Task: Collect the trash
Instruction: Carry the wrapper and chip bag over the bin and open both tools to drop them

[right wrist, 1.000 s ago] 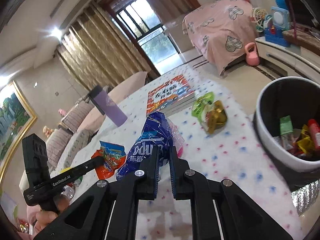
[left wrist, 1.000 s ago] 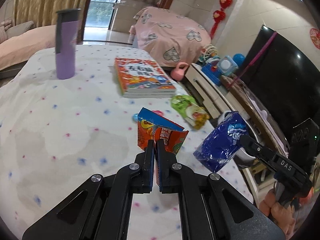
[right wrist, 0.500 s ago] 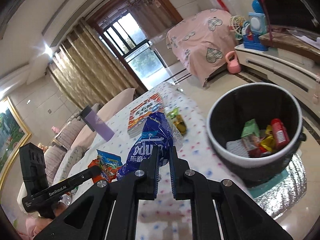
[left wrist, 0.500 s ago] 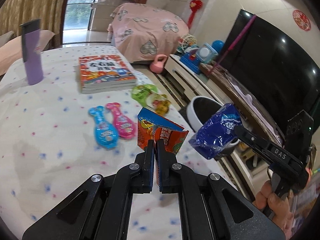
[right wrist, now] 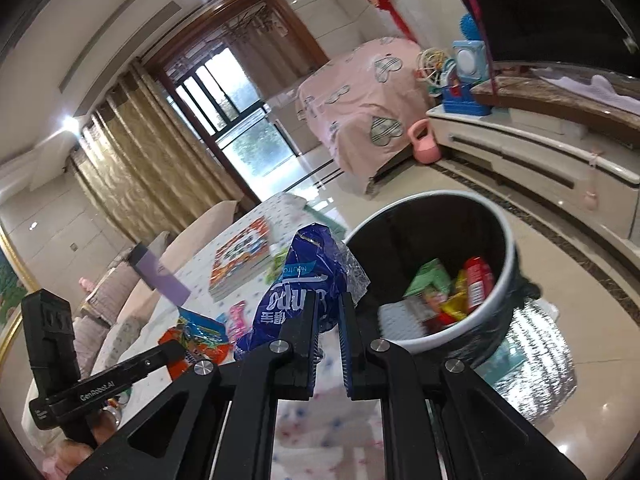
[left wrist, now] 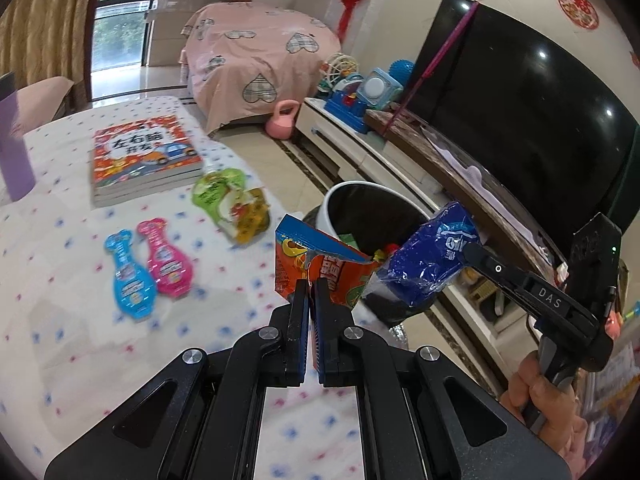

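Blue wrapper (right wrist: 298, 280) pinched in right tool (right wrist: 328, 312), beside bin (right wrist: 508, 248)

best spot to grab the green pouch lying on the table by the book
Take the green pouch by its flat lower body near the yellow print, coming straight down from above. It lies flat on the tablecloth with open cloth around it; the book crowds its spout end, so avoid that side.

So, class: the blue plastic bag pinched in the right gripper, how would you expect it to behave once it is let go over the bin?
The blue plastic bag looks crumpled and thin, so probably floppy and light. It bulges above the right gripper, so it may flutter or snag rather than drop straight into the bin.
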